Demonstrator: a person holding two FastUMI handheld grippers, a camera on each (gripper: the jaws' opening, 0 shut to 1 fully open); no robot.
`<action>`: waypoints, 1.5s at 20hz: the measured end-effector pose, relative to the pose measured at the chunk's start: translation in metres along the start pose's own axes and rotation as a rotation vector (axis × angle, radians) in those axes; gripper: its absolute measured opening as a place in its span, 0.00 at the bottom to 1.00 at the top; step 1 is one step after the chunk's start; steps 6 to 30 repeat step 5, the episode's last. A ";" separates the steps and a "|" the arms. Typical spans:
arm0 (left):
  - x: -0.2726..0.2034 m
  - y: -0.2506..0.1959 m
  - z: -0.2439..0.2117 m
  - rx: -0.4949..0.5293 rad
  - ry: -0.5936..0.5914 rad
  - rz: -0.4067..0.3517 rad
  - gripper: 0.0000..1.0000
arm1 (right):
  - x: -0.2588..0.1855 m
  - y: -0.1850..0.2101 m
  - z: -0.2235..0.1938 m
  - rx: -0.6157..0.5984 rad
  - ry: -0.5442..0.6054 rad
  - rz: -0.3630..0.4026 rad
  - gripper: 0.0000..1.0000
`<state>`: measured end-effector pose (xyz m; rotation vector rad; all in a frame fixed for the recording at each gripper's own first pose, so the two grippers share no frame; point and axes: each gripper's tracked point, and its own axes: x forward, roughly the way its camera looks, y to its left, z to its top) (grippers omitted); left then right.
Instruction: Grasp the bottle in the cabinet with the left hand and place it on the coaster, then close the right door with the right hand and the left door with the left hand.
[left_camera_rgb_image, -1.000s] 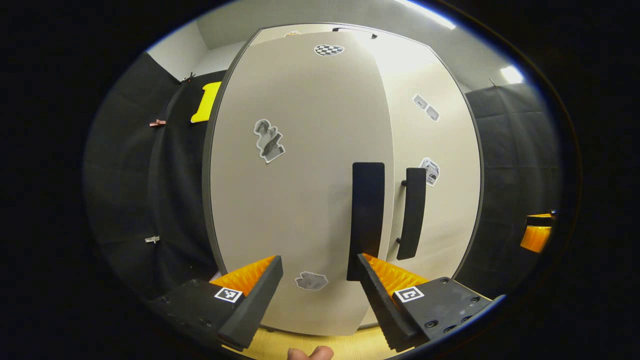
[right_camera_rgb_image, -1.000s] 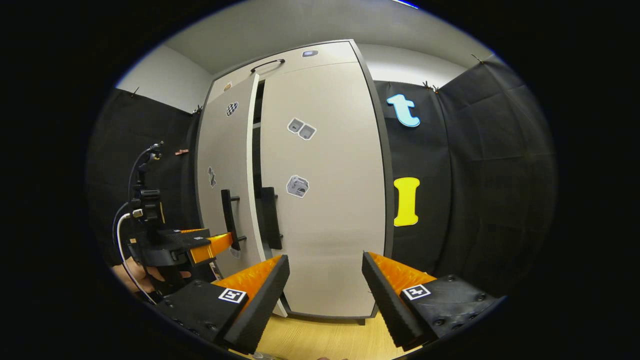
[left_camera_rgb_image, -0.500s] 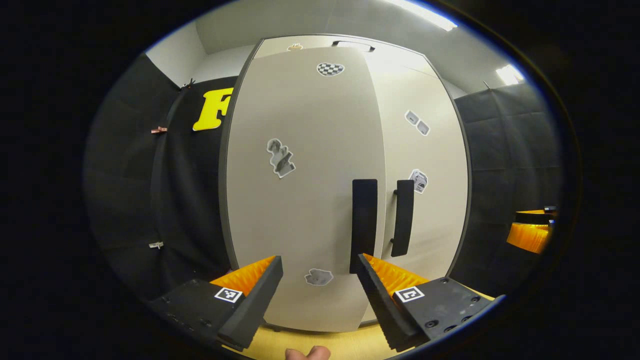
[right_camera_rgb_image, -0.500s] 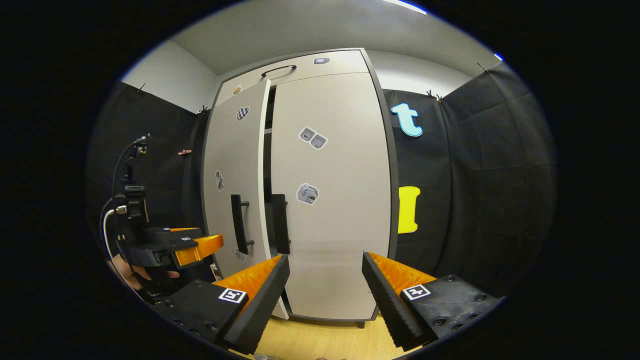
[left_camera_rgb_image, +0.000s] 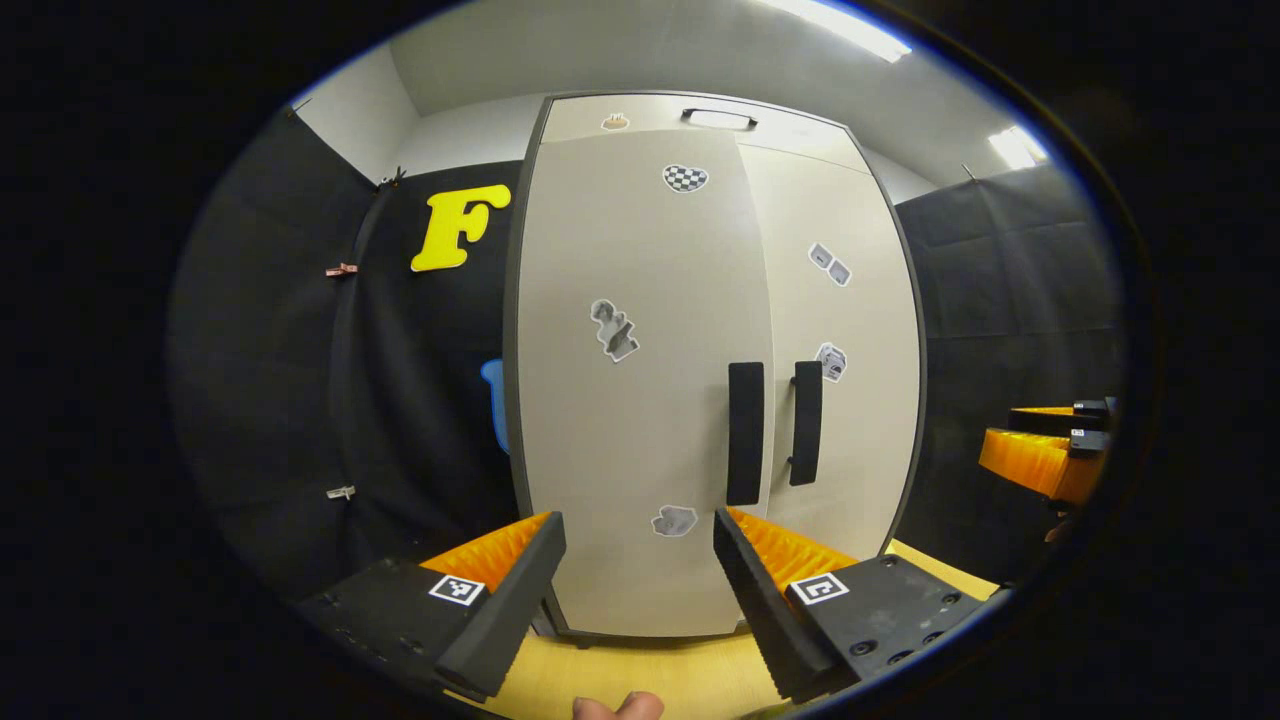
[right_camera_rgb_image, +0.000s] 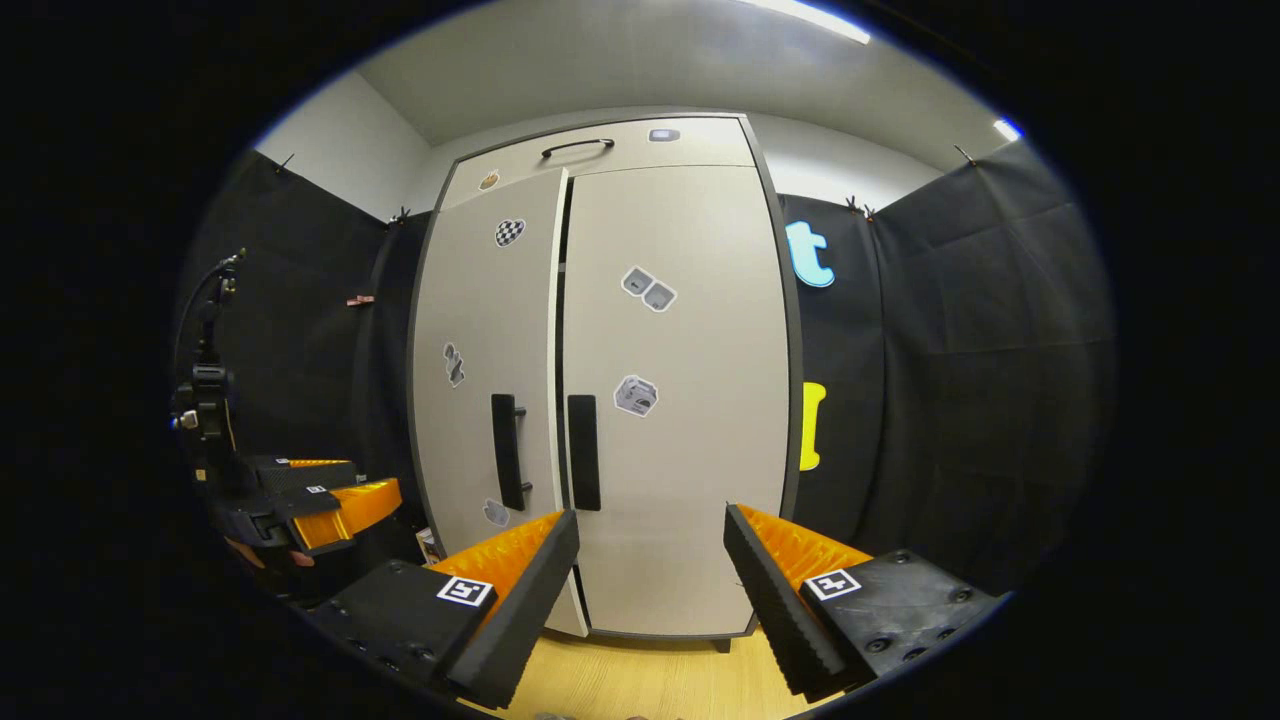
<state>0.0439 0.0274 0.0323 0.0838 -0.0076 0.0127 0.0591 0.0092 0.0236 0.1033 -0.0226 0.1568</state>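
The tall pale cabinet stands straight ahead. In the left gripper view its left door and right door look flush, with the two dark handles side by side. In the right gripper view a thin dark slit remains between the left door and the right door, wider toward the top. My left gripper is open and empty, a short way back from the left door. My right gripper is open and empty in front of the right door. The left gripper also appears at the left of the right gripper view.
A light wooden tabletop runs under the cabinet's foot. Black cloth walls close in both sides. The right gripper pokes in at the right edge of the left gripper view. A fingertip shows at the bottom.
The left door has swung in from ajar to nearly flush, narrowing the gap. Both grippers have drawn back from the cabinet, which looks smaller now.
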 end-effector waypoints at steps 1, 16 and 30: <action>-0.008 0.003 0.001 0.003 -0.005 0.007 0.95 | -0.003 0.003 0.001 0.001 -0.001 -0.003 0.97; -0.034 0.013 0.004 -0.024 -0.011 0.050 0.95 | -0.013 0.012 0.003 -0.008 -0.013 -0.015 0.97; -0.034 0.013 0.004 -0.024 -0.011 0.050 0.95 | -0.013 0.012 0.003 -0.008 -0.013 -0.015 0.97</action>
